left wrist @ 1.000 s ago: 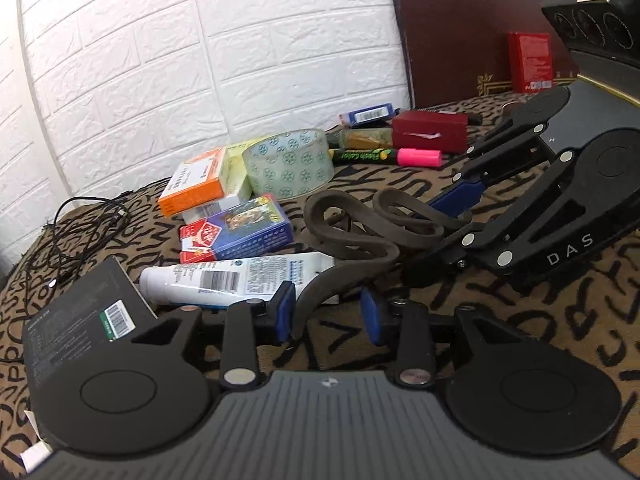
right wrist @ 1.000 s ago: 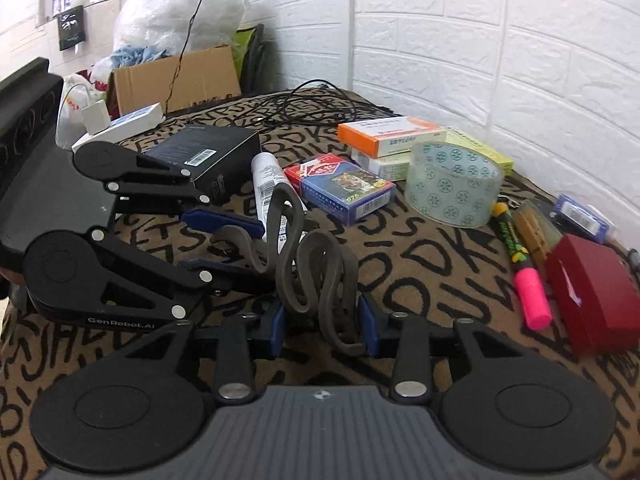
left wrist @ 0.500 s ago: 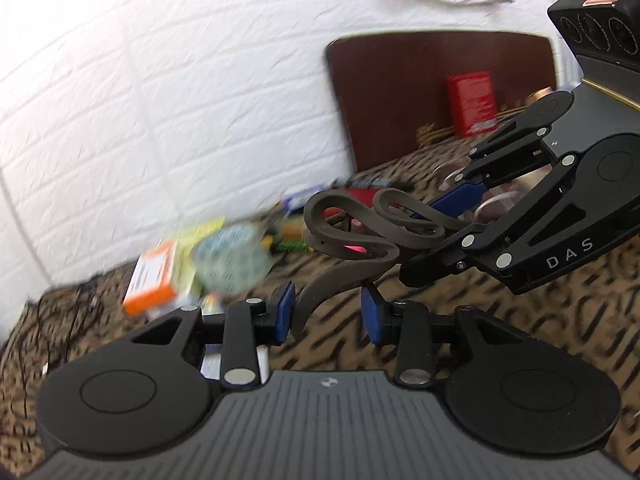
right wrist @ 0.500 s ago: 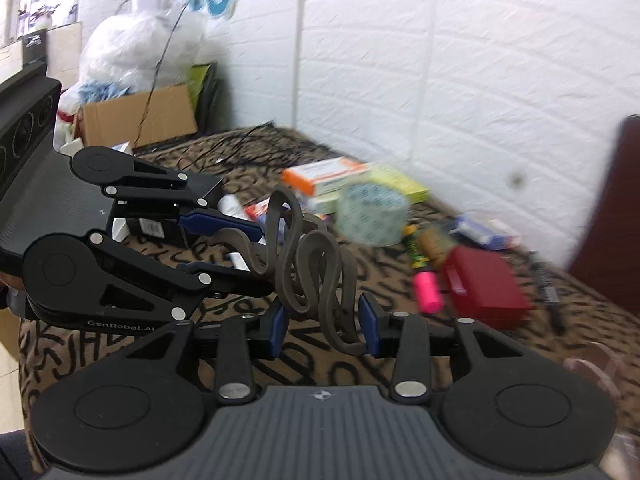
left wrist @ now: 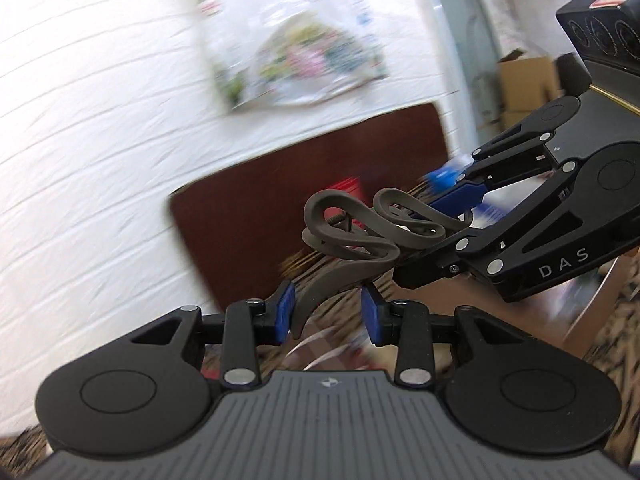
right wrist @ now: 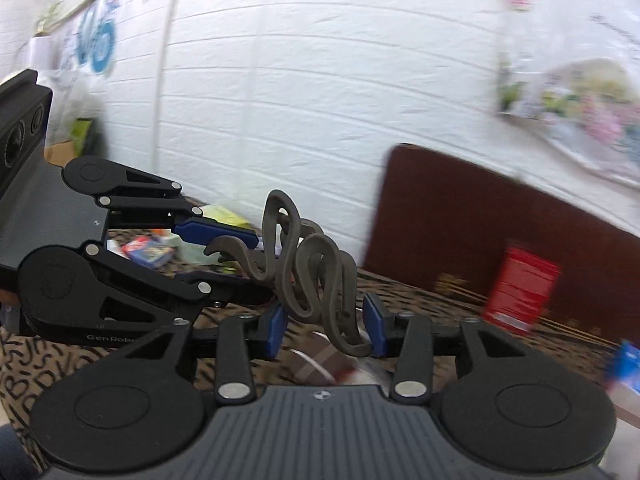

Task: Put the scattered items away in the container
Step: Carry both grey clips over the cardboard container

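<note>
A dark grey wavy rubber band hangs in the air between my two grippers. My left gripper holds one end between its blue pads. My right gripper holds the other end. Each gripper shows in the other's view: the right one at the right, the left one at the left. Both are raised above the patterned tablecloth. A clear container rim shows blurred just below the right gripper.
A brown headboard-like panel stands against the white brick wall, with a red box in front of it. Scattered boxes lie far left on the table. A blue packet is at the right edge.
Both grippers have lifted the band off the table and swung right, away from the scattered items toward the brown panel. The views are motion-blurred.
</note>
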`<state>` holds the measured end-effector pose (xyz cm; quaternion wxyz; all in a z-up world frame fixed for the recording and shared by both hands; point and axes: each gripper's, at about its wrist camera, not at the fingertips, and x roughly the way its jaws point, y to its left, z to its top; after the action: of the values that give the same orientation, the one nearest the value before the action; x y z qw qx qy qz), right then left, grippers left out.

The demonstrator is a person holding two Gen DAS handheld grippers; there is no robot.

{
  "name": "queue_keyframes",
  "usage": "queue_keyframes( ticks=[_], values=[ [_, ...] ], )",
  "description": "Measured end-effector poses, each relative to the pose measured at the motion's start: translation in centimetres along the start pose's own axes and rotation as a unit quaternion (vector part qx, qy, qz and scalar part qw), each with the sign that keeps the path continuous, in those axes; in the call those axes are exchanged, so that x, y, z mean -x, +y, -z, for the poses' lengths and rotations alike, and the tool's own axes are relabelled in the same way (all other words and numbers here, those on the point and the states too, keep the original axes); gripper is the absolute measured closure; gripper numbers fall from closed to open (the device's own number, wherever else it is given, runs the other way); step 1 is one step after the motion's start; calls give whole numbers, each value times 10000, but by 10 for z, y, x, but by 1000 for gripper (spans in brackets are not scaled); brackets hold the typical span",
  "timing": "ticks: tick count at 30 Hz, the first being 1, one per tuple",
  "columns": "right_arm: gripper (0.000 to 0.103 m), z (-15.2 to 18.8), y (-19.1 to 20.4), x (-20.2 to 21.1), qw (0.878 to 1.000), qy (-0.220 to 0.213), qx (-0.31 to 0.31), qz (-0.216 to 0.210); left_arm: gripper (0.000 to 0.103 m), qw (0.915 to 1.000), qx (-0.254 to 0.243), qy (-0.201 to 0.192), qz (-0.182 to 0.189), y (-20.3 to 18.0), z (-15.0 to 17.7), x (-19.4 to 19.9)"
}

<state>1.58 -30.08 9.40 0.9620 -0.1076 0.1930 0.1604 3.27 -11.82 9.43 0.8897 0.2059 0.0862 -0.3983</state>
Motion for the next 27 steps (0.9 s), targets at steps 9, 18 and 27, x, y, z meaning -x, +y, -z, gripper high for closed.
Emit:
queue_keyframes(
  ticks=[9, 18, 27],
  values=[
    [58, 46, -81, 56, 9914, 169, -668, 1113, 67, 9948, -413, -86, 925, -67, -49, -88],
    [57, 84, -132, 58, 9783, 467, -1396, 1457, 70, 9905, -768, 452, 1043, -116, -64, -149],
    [50, 102, -143, 56, 9679, 554, -1889, 1561, 64, 9890, -935, 798, 822, -126, -55, -158]
  ],
)
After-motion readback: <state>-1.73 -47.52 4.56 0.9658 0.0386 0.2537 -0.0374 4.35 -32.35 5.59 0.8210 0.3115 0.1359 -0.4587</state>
